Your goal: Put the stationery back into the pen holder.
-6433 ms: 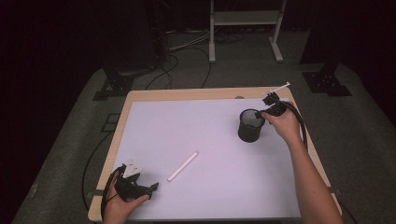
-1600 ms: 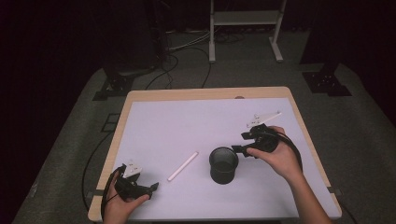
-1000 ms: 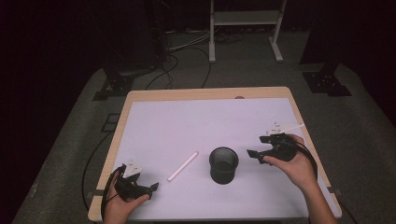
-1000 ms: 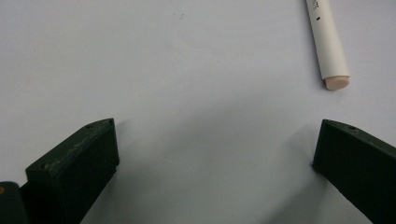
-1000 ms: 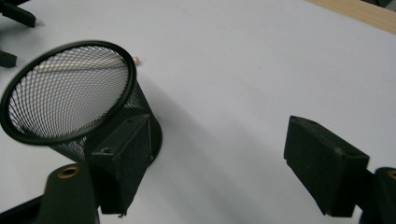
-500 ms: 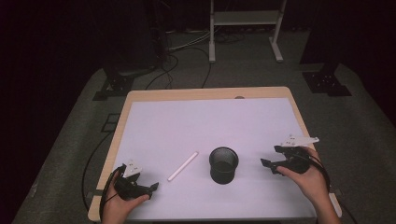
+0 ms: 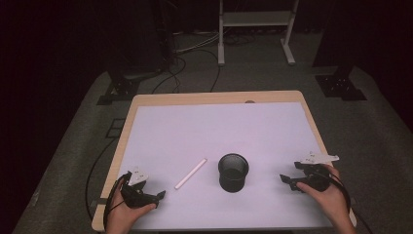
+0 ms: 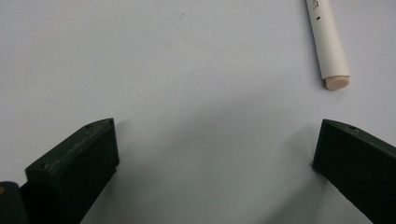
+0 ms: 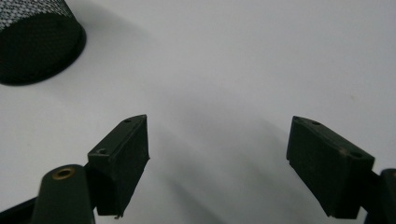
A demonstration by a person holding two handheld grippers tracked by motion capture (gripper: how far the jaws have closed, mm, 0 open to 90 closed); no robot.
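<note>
Mesh cup (image 7: 233, 171) upright between white marker (image 7: 191, 173), right gripper (image 7: 287, 179).

The room is dark, its walls lost in shadow. Light falls mainly on the worktop (image 7: 146, 101), a pale wooden board covered almost to its edges by a white sheet (image 7: 214, 131). Grey carpet (image 7: 370, 131) surrounds it. Beyond the far edge stands a white metal frame (image 7: 255, 22) on two legs. Black cables (image 7: 187, 61) trail across the floor toward the far left corner, near a dark stand base (image 7: 124, 90). Another dark base (image 7: 341, 87) sits off the far right corner.
</note>
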